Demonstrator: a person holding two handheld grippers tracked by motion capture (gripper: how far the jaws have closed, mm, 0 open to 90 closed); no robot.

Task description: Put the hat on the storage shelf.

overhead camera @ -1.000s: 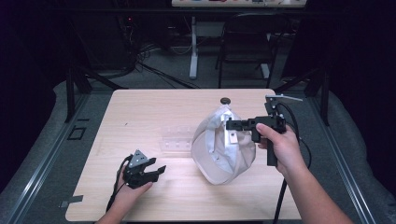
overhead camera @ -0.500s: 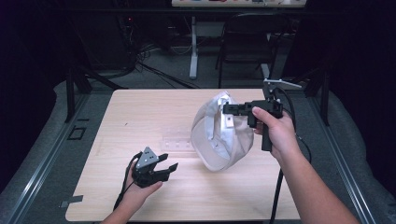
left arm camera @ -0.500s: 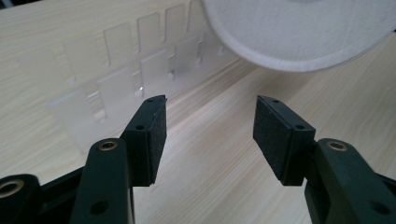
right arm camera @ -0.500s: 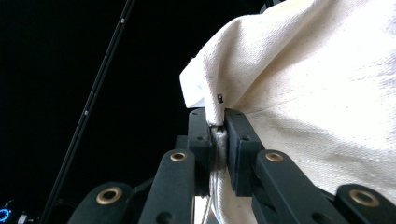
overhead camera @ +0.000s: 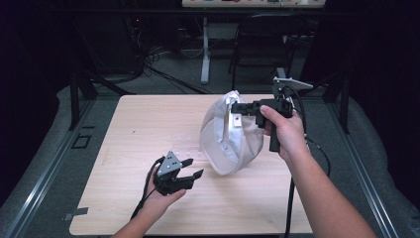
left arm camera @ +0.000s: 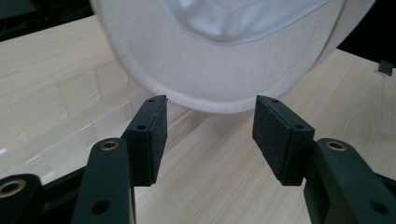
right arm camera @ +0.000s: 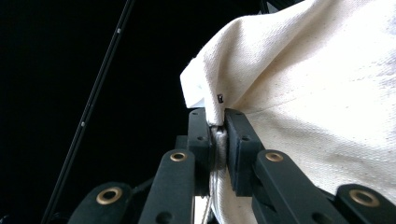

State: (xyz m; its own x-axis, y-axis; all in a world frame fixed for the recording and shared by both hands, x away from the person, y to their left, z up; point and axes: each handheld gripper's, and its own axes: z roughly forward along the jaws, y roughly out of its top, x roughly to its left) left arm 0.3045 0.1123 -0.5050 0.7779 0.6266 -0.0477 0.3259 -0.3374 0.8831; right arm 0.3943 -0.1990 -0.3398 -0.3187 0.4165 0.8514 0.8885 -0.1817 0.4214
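Cap [overhead camera: 229, 133], a white one, hangs above the counter [overhead camera: 124, 134] pinched by its fabric edge in the clamped right gripper [overhead camera: 236, 106], while the left gripper [overhead camera: 190, 168], jaws wide and empty, faces its brim: next, probably closing on that brim.

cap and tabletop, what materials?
Cap: looks like cream woven cotton twill, matte; the weave shows in the right gripper view, and it folds softly where the right gripper pinches it. Table: pale wood or wood-look laminate, satin; straight grain lines.
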